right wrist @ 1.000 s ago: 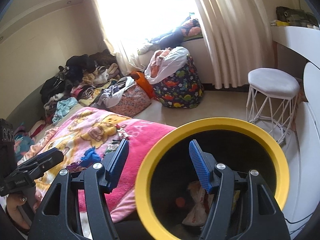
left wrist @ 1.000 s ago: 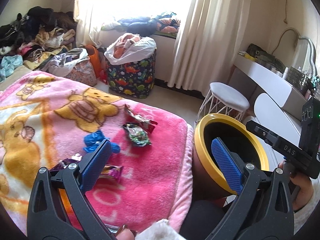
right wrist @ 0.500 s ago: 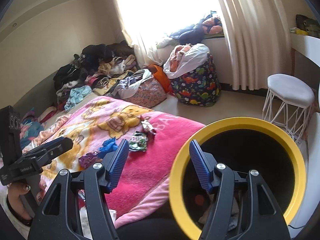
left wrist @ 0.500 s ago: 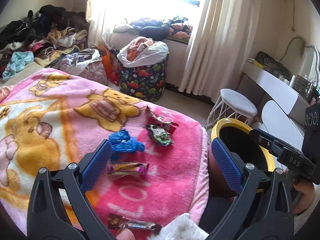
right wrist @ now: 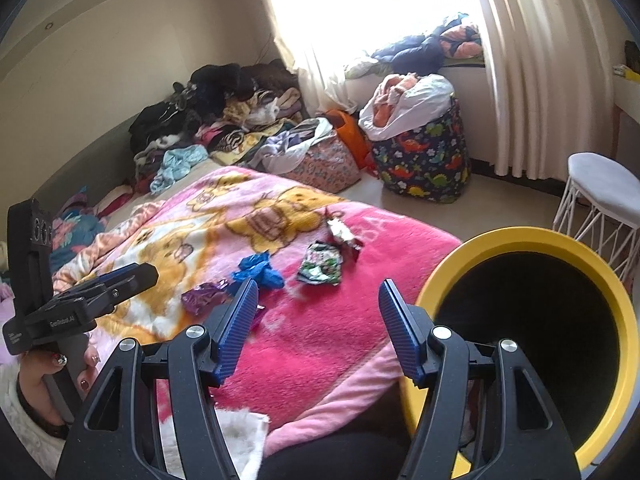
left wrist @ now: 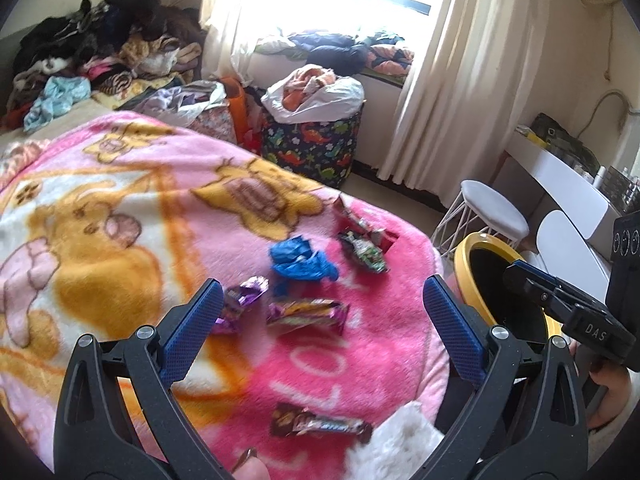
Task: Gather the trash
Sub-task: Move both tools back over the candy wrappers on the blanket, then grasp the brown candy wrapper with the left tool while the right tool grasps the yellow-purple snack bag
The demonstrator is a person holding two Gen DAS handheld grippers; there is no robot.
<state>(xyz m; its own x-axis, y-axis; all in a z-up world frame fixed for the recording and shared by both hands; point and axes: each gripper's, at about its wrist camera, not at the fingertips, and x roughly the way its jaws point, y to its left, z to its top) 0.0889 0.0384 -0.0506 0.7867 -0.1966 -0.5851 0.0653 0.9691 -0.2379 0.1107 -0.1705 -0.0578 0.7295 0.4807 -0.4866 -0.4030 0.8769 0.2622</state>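
Observation:
Several wrappers lie on the pink blanket (left wrist: 120, 240): a blue crumpled wrapper (left wrist: 300, 260), a green snack bag (left wrist: 366, 250), a silver wrapper (left wrist: 352, 216), a purple candy wrapper (left wrist: 242, 300), a purple-gold wrapper (left wrist: 308, 314) and a brown bar wrapper (left wrist: 320, 426). My left gripper (left wrist: 320, 332) is open and empty above the purple-gold wrapper. My right gripper (right wrist: 316, 320) is open and empty over the blanket (right wrist: 320, 340), left of the yellow-rimmed bin (right wrist: 532, 240). The bin also shows in the left wrist view (left wrist: 464, 252). The blue wrapper (right wrist: 258, 270) and green bag (right wrist: 320, 268) lie ahead of the right gripper.
A dinosaur-print basket (left wrist: 312, 148) stands on the floor past the bed. A white stool (left wrist: 492, 208) is beside the bin. A clothes pile (left wrist: 100, 60) sits at the back left. A white desk (left wrist: 560, 176) is on the right.
Both grippers swung left, from over the bin towards the blanket. The bin slid to the right in both views and more wrappers came into sight. Both stayed open.

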